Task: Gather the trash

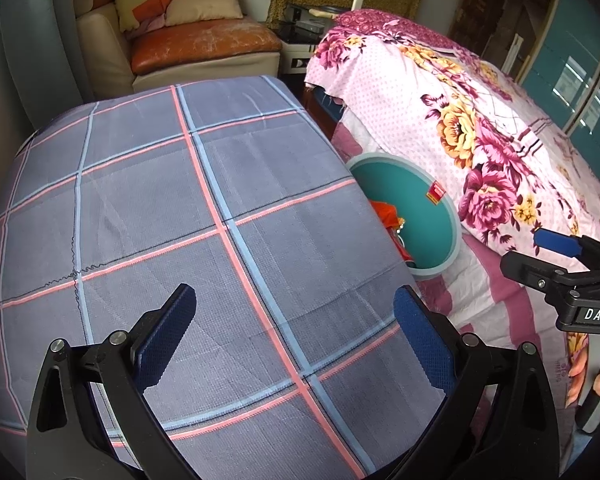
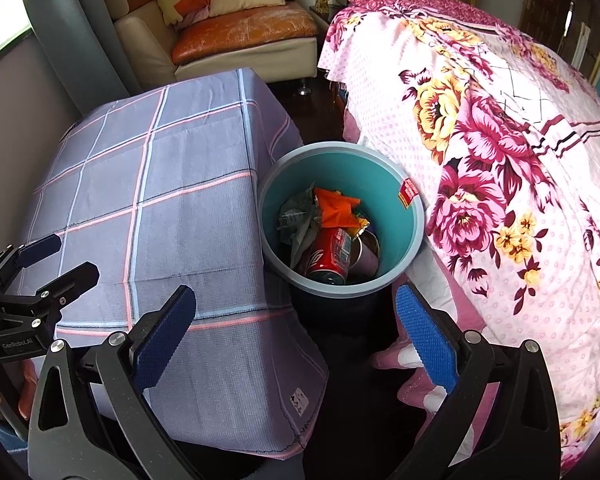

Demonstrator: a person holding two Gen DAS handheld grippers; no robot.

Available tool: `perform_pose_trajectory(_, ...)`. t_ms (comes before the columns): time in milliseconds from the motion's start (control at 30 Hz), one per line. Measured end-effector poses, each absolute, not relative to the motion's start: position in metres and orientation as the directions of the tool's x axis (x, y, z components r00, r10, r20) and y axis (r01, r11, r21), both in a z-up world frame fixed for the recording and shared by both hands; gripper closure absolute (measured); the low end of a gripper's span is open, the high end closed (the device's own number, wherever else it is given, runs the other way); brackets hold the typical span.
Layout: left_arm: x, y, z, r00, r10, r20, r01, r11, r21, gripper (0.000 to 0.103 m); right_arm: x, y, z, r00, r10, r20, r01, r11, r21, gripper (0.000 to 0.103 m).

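Both hand-held grippers stand wide apart at the fingers and carry nothing; the left hand-held gripper [image 1: 296, 340] hangs over the bench [image 1: 160, 200], which is draped in a grey-blue cloth crossed with pink and pale blue lines and bears no items in either view; the right hand-held gripper [image 2: 296, 340] hangs above the dark gap between the bench and the bed [image 2: 500, 140], its blue pads framing the near rim of the trash bin [image 2: 414, 216]; the bin, teal inside with a grey-blue rim and a small red sticker on its inner wall, stands on the floor between the bench edge and the flowered pink bedspread, touching or just beside both; inside it lie a red drink can [image 2: 328, 256], an orange wrapper [image 2: 334, 208], crumpled grey plastic film [image 2: 296, 216] and a pale cup-like item too hidden to name; from the left wrist view the bench edge hides most of the bin and only a scrap of orange shows; a sofa [image 2: 236, 36] with an orange seat and cushions stands beyond the bench.
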State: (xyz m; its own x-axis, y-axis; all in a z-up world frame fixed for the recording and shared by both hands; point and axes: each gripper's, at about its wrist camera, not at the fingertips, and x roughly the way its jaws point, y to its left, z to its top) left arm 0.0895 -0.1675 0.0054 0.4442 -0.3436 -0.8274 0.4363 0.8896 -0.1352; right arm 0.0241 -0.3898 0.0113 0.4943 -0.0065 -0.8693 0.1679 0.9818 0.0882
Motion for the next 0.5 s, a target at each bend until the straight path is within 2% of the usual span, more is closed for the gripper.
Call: perform_pose_trajectory(500, 0.097, -0.169, -0.007, 0.444, -0.326, -0.835, 0.429, 0.895, -0.121, 0.004, 0.035, -0.392, -0.003, 0.468, -0.004, -0.884, 0.174, 0.981, 0.088, 0.007)
